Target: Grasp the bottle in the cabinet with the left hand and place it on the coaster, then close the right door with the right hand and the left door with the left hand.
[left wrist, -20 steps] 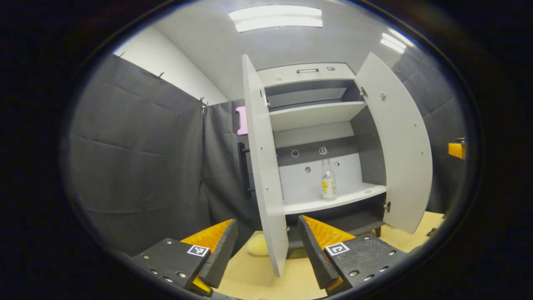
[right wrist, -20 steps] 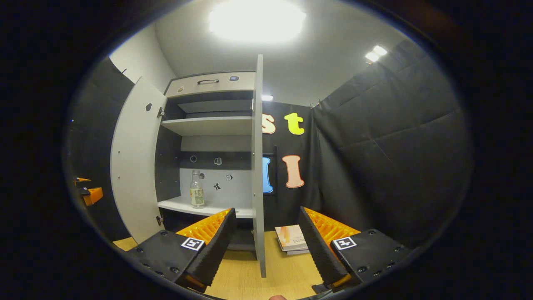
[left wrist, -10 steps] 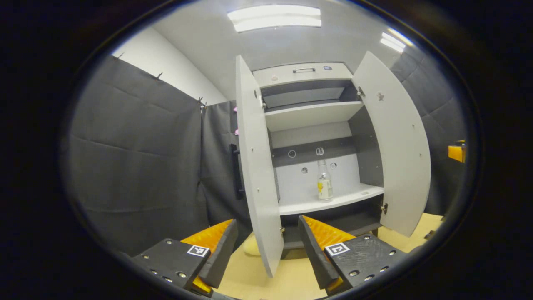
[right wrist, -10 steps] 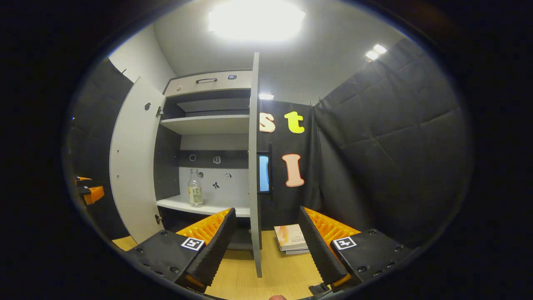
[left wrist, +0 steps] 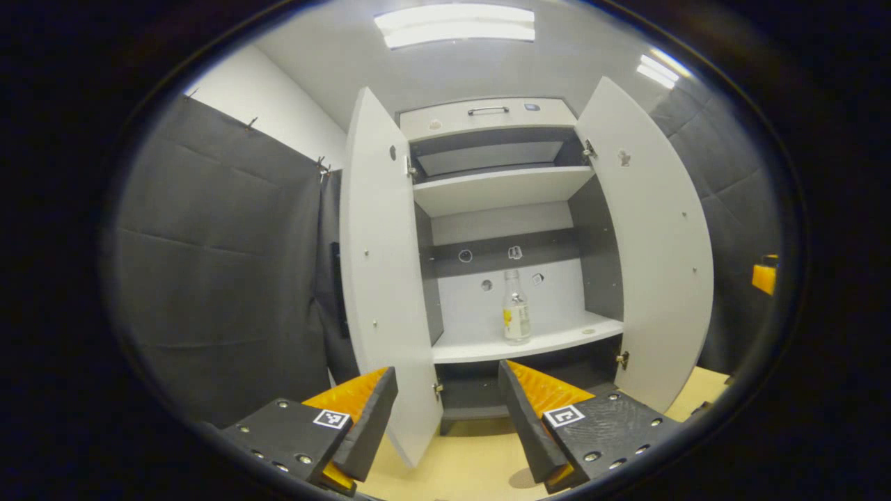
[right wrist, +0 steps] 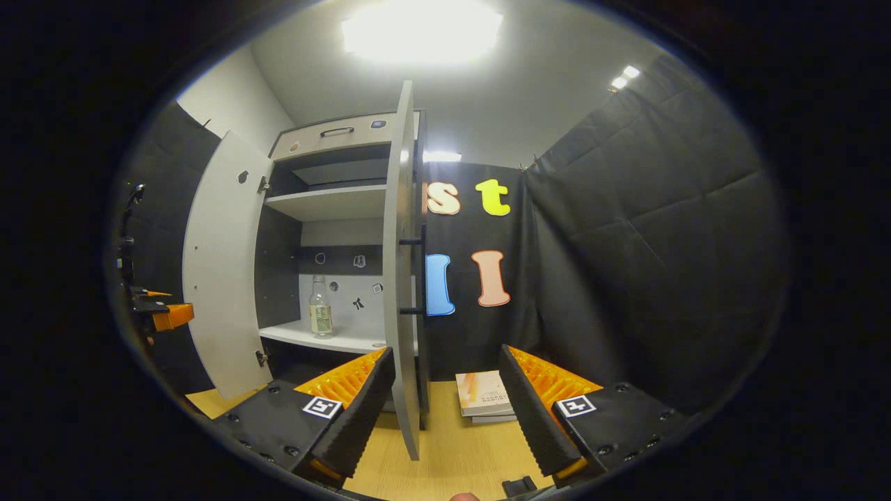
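A clear bottle with a pale label stands upright on the lower shelf of the grey cabinet. Both doors are swung open: the left door and the right door. My left gripper is open and empty, low in front of the cabinet and well short of the bottle. In the right gripper view the bottle shows past the right door, seen nearly edge-on with its dark handle. My right gripper is open and empty, straddling that door's lower edge from a distance.
The cabinet stands on a wooden table. A small stack of books lies on the table right of the cabinet. An upper shelf and a drawer sit above. The other gripper shows at far left.
The left gripper view has shifted so the cabinet interior and bottle sit nearer centre. The right gripper view has shifted so the right door's outer face and handle now show. The bottle has not moved.
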{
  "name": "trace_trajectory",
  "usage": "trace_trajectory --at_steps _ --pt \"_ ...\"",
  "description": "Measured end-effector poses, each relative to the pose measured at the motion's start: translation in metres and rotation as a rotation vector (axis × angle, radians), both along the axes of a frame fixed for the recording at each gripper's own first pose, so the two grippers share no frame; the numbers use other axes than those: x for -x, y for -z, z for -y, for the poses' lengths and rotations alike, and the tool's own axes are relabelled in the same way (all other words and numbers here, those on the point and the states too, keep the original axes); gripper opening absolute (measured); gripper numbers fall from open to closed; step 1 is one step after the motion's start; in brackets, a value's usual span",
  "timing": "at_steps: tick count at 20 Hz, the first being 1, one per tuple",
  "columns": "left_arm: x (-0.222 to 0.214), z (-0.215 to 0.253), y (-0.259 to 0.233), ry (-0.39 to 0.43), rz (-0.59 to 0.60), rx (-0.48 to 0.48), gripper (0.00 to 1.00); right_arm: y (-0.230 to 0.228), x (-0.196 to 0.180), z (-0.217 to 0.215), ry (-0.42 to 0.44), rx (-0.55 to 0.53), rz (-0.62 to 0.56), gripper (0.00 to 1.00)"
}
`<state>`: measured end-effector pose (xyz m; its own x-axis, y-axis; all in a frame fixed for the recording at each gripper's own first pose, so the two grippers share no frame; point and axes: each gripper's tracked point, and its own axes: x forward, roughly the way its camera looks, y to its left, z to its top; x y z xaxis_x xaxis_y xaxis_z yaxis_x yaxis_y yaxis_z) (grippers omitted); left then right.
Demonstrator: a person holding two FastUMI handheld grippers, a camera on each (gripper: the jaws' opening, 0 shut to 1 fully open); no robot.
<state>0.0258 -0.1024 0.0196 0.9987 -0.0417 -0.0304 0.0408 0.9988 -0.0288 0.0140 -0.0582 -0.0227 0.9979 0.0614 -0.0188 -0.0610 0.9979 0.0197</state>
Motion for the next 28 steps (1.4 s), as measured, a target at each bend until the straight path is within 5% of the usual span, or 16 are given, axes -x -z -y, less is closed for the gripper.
trace_trajectory --at_steps 9,28 --pt "-0.079 0.04 -0.024 0.072 -0.014 0.028 0.85 0.019 -0.014 0.025 0.039 0.016 -0.04 0.96" --pt "-0.262 0.109 -0.044 0.244 0.045 0.066 0.85 0.034 -0.049 0.059 0.31 0.044 -0.069 0.92"
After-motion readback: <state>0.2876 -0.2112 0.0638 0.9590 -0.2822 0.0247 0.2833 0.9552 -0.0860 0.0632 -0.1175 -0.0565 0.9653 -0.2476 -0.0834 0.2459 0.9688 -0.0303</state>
